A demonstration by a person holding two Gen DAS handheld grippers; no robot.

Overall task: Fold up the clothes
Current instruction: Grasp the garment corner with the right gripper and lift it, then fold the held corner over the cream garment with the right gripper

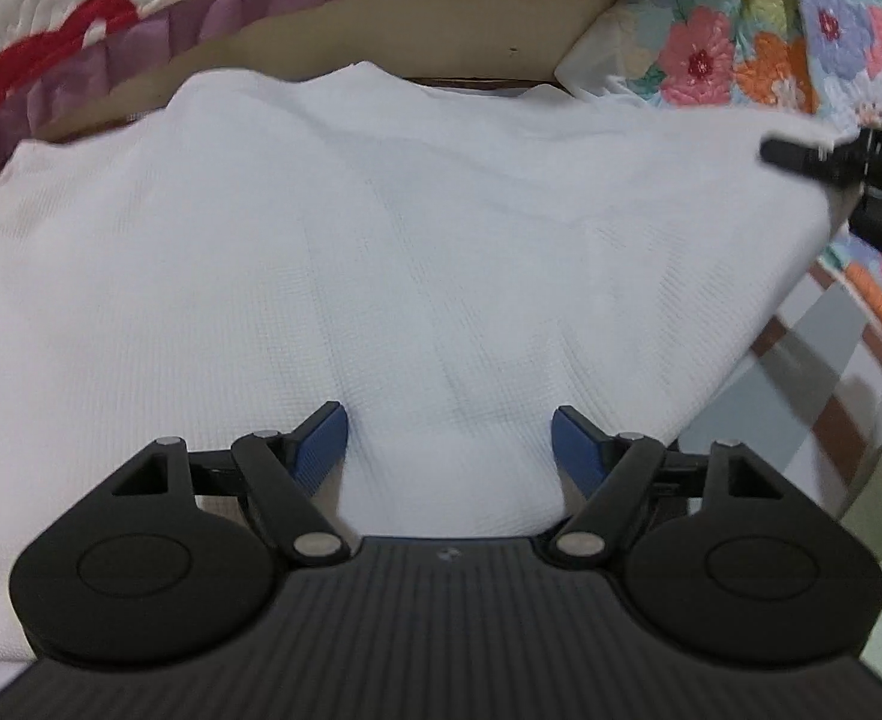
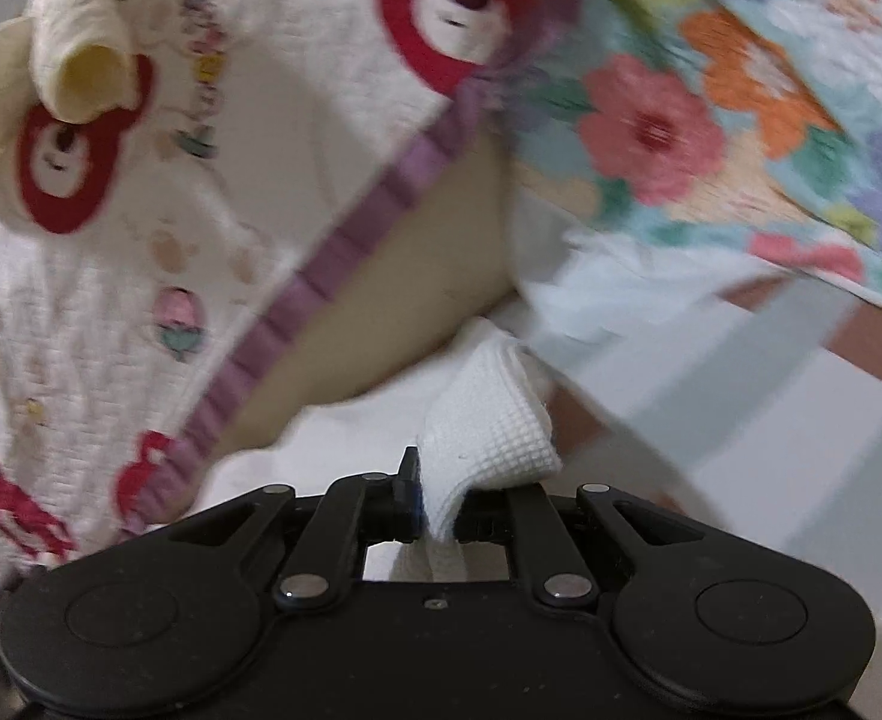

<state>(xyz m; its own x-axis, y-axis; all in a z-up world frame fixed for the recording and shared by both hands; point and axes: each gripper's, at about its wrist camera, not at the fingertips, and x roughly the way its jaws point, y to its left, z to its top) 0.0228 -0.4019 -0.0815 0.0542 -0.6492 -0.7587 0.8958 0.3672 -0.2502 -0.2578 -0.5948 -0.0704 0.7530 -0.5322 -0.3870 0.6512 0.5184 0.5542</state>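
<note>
The white waffle-weave cotton garment [image 1: 381, 252] is spread across the bed, with its long axis running left-right in the left wrist view. It lies between the cream quilted bear-print cover with the purple ruffled trim [image 1: 141, 42] at the far side and the floral patchwork quilt [image 1: 711, 54] at the right.

The left gripper [image 1: 447, 444] is seen with its blue-padded fingers [image 1: 324, 438] spread apart. The near edge of the cloth is bunched into the gap between them, but nothing is clamped. The garment extends forward and to both sides from this gripper.

The right gripper [image 2: 438, 504] is closed on a folded corner of the same white cloth [image 2: 489, 438]. Its dark body can be made out at the garment's right end in the left view [image 1: 843, 162], so the right edge is judged to be lifted slightly off the blue-grey and brown checked sheet [image 1: 819, 372].

Key relation: the right end is held and the near middle edge is only straddled. Any fold is therefore judged to turn about the left-right axis, with the left gripper nearest the free near edge. Whether a fold is being opened or finished cannot be settled. The right view is blurred.
</note>
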